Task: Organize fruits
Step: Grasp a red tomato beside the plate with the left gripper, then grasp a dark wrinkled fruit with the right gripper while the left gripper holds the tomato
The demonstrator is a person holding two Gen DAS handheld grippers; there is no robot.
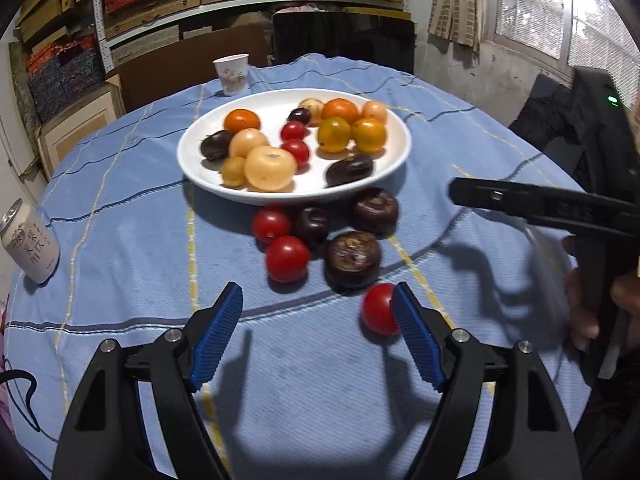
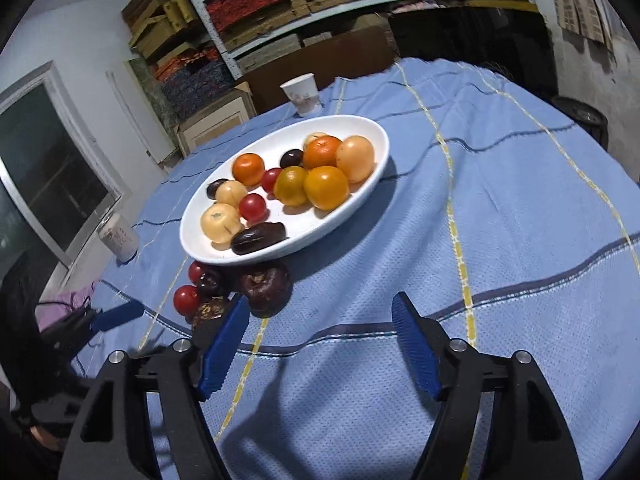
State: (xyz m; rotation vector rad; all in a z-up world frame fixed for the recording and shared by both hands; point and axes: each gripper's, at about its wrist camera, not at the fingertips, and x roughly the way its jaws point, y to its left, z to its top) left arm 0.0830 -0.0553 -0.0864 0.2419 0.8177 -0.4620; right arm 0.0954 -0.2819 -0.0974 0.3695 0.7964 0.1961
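A white plate [image 1: 192,160] on the blue tablecloth holds several oranges, pale yellow fruits, red tomatoes and dark purple fruits; it also shows in the right wrist view [image 2: 360,128]. In front of it lie loose tomatoes [image 1: 287,258] and dark fruits [image 1: 352,258]. One tomato [image 1: 378,312] lies by the inner side of my left gripper's right finger. My left gripper [image 1: 318,300] is open and empty above the cloth. My right gripper [image 2: 320,312] is open and empty; its left finger hides part of a dark fruit [image 2: 208,312]. The right gripper also shows in the left wrist view [image 1: 520,200].
A paper cup [image 1: 232,72] stands behind the plate. A white can [image 1: 30,240] stands at the table's left edge. Shelves of boxes fill the back wall. A dark chair and a window are at the right.
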